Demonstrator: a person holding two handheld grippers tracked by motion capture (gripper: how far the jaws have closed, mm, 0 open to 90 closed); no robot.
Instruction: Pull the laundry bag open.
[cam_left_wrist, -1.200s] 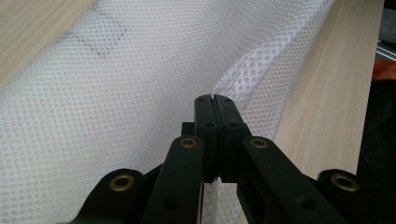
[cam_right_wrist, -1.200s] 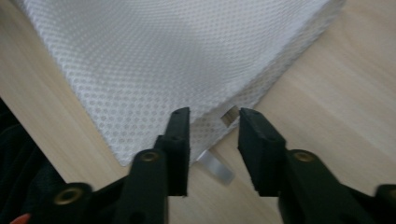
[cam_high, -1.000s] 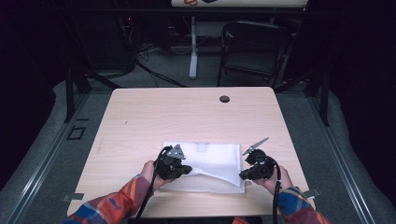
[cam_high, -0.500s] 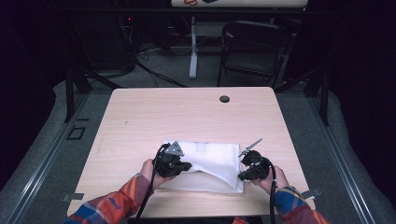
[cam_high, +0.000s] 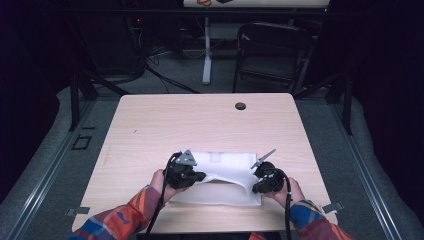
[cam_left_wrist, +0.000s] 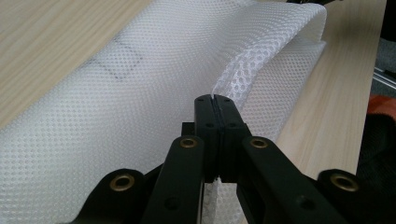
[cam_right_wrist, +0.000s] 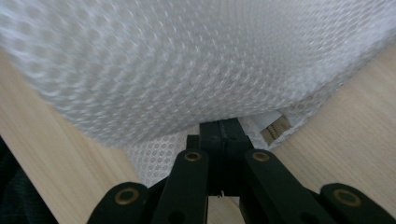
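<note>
The mesh bag (cam_high: 220, 180) is white, woven in a fine grid of small holes, with a faint grey square outline (cam_left_wrist: 119, 63) on its upper face and a cream zip end (cam_right_wrist: 276, 128) at one corner. The table (cam_high: 200, 125) is pale wood with light grain and a black round plug (cam_high: 240, 106) at 12 o'clock. Both grippers (cam_high: 192, 177) (cam_high: 257, 182) are black with brass rivets (cam_left_wrist: 188, 142). The sleeves (cam_high: 127, 215) are plaid in red, orange and blue. The floor (cam_high: 45, 165) is grey.

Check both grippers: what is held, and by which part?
Both grip the white mesh bag: left gripper pinches its near edge, right gripper its zipper-end edge.
</note>
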